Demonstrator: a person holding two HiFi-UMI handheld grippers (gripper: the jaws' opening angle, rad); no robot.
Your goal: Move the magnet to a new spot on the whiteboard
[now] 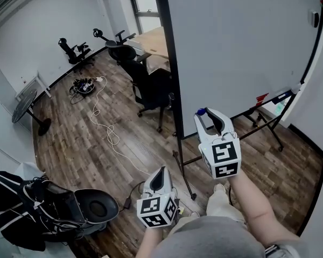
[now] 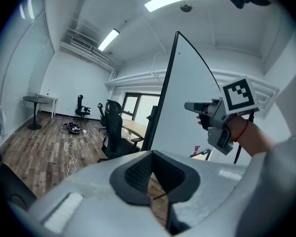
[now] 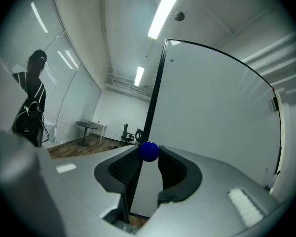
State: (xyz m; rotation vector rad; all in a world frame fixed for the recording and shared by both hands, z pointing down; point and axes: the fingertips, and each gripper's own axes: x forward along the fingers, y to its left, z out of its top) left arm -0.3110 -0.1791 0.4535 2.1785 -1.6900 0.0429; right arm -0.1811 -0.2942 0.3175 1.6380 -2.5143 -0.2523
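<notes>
Right gripper (image 1: pixel 209 113): jaws pinching the magnet (image 1: pixel 203 112) at their very tips; pads spread only by its width.
Magnet: small blue ball-shaped knob. It looks round from both the head view and the right gripper view, so no long axis or pointing direction can be made out.
Magnet position: at the outer end of the right gripper, held up in front of the whiteboard (image 1: pixel 242 47), low and close to its black left edge. Whether it touches the board, cannot tell.
Right gripper aim: roughly level, jaws toward the board face, marker cube nearest the person.
Left gripper (image 1: pixel 161 169): jaws pressed together at the tips, nothing between them.
Left gripper position: low, close to the person's body, over the wood floor (image 1: pixel 97 144), well apart from the board and to the left of the right gripper.
Whiteboard: upright on a black rolling stand (image 1: pixel 269 127), face mostly bare white; a small red thing sits on the tray at its lower right.
Surroundings: black office chair (image 1: pixel 151 87) just beside the board's left edge; white cable (image 1: pixel 105 127) snaking across the floor; dark bag (image 1: pixel 21 208) at lower left.
</notes>
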